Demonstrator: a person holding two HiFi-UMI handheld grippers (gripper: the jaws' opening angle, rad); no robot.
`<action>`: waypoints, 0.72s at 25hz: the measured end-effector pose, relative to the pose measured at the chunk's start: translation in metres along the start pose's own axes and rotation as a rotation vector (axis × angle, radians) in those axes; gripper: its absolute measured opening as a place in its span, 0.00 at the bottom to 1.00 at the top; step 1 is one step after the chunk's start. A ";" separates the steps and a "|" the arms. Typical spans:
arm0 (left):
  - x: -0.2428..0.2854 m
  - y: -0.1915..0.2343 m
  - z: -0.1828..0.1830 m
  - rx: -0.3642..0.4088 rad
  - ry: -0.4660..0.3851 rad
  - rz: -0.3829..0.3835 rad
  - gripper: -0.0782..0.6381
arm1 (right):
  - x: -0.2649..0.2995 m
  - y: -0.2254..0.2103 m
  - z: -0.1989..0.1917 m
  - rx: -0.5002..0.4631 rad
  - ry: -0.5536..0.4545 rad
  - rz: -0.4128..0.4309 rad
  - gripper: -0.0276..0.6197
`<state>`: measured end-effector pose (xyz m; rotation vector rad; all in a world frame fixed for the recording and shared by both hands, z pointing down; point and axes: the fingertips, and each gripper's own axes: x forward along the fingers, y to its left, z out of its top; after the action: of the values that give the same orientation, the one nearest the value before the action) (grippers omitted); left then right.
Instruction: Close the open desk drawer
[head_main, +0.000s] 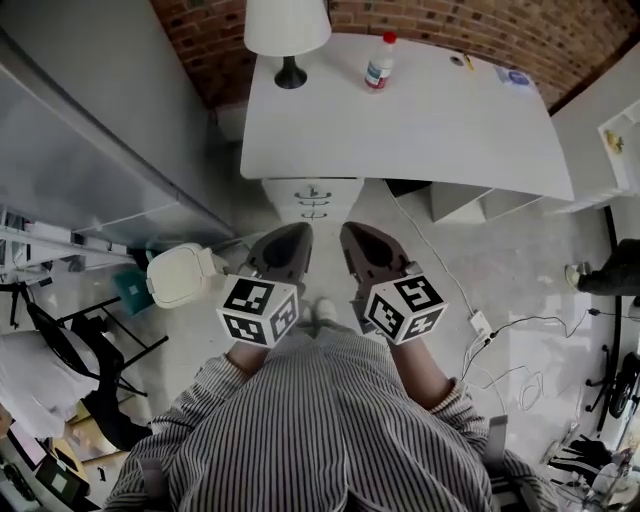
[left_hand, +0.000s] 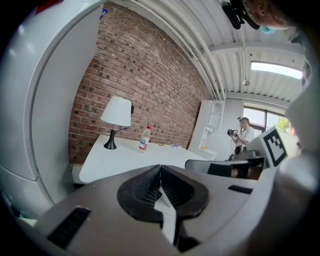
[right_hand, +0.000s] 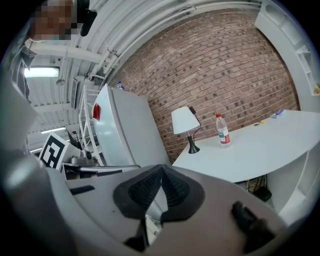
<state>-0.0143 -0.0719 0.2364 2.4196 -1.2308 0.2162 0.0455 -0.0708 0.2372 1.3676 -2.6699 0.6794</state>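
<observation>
The white desk (head_main: 430, 130) stands ahead of me against a brick wall. A white drawer unit (head_main: 312, 198) sticks out from under its front edge, its handles facing me; how far any drawer is pulled out I cannot tell. My left gripper (head_main: 297, 234) and right gripper (head_main: 353, 234) hang side by side over the floor, short of the unit and touching nothing. Both are shut with nothing between the pads. In the left gripper view the shut left gripper (left_hand: 160, 168) points over the desk (left_hand: 125, 160). The right gripper (right_hand: 161, 167) looks the same, with the desk (right_hand: 260, 145) to its right.
A white lamp (head_main: 287, 30) and a plastic bottle (head_main: 378, 62) stand on the desk's far side. A tall grey cabinet (head_main: 90, 150) is at the left, with a white lidded bin (head_main: 180, 274) near it. Cables and a power strip (head_main: 480, 325) lie on the floor at right. A person (left_hand: 243, 132) stands far off.
</observation>
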 end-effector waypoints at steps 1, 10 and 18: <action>-0.001 -0.001 0.003 0.005 -0.006 -0.004 0.13 | 0.000 0.003 0.002 -0.009 -0.002 0.003 0.07; -0.005 -0.001 0.014 0.015 -0.029 -0.015 0.13 | 0.006 0.021 0.019 -0.084 -0.020 0.015 0.07; -0.002 0.013 0.022 0.011 -0.041 -0.012 0.13 | 0.017 0.022 0.028 -0.113 -0.031 0.004 0.07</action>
<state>-0.0268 -0.0867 0.2192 2.4519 -1.2357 0.1715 0.0215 -0.0838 0.2082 1.3547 -2.6894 0.5031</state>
